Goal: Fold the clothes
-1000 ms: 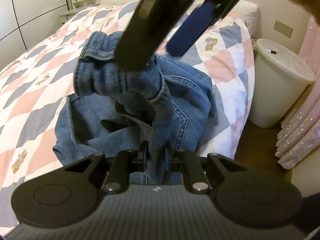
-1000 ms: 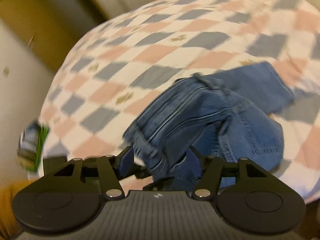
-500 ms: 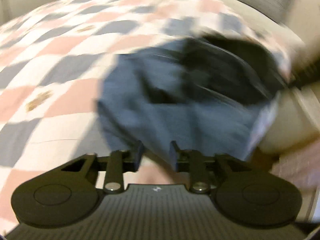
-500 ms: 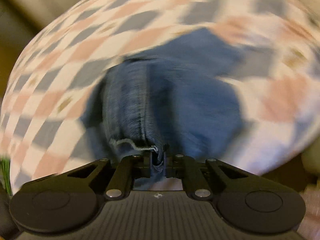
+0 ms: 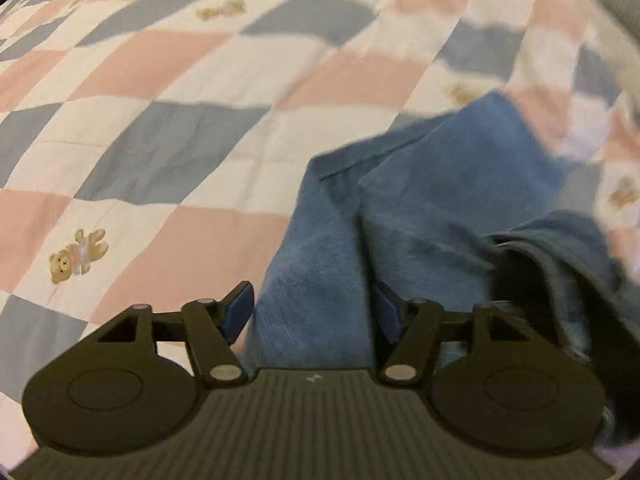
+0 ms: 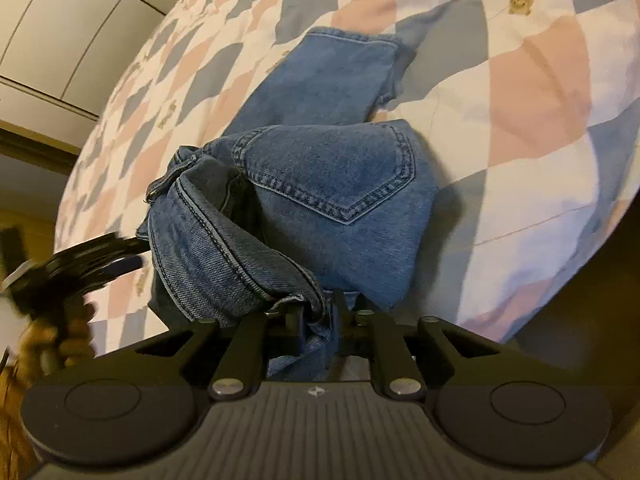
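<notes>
A pair of blue jeans (image 6: 328,184) lies crumpled on the checked quilt, a back pocket facing up and one leg stretched toward the far side. My right gripper (image 6: 318,320) is shut on the waistband edge of the jeans. My left gripper (image 5: 312,314) is open, its jaws wide apart on either side of a fold of the jeans (image 5: 400,216), with denim lying between them. The left gripper also shows blurred at the left edge of the right wrist view (image 6: 80,260), beside the jeans.
The bed is covered by a pink, grey and white checked quilt (image 5: 180,80) with small teddy bear prints. White wardrobe panels (image 6: 60,20) stand beyond the bed. The bed's edge drops off at the lower right in the right wrist view (image 6: 560,300).
My left gripper has let go of the jeans and opened wide, and has swung low over the quilt. My right gripper has closed on the waistband. The jeans have been spread out a little.
</notes>
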The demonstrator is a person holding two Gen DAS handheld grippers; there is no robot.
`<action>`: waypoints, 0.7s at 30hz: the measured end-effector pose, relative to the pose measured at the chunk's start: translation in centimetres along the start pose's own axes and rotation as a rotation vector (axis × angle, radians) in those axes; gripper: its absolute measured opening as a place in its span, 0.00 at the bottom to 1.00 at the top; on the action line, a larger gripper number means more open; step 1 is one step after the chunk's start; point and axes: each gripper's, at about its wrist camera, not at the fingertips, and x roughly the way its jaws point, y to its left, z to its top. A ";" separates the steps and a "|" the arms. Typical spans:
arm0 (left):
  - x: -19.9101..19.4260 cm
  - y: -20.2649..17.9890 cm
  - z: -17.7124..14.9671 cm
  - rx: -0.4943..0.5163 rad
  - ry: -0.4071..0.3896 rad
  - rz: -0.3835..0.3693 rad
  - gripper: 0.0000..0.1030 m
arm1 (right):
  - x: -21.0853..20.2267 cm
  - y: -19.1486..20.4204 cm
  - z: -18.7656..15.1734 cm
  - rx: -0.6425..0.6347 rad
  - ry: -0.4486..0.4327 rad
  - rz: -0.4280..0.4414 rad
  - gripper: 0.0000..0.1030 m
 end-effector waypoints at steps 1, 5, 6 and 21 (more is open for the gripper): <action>0.9 0.0 0.0 -0.011 0.017 0.014 0.36 | -0.2 0.2 -0.1 -0.017 0.000 0.004 0.23; 2.4 0.9 -0.5 -0.041 0.040 0.001 0.10 | 0.5 2.5 -0.8 -0.190 -0.003 -0.009 0.25; 2.3 0.9 -0.7 -0.029 0.038 -0.008 0.08 | 0.7 3.1 -1.2 -0.240 -0.002 -0.011 0.25; -11.4 10.3 -3.3 -0.335 -0.256 -0.209 0.04 | -6.7 15.0 4.9 -0.398 -0.249 0.235 0.07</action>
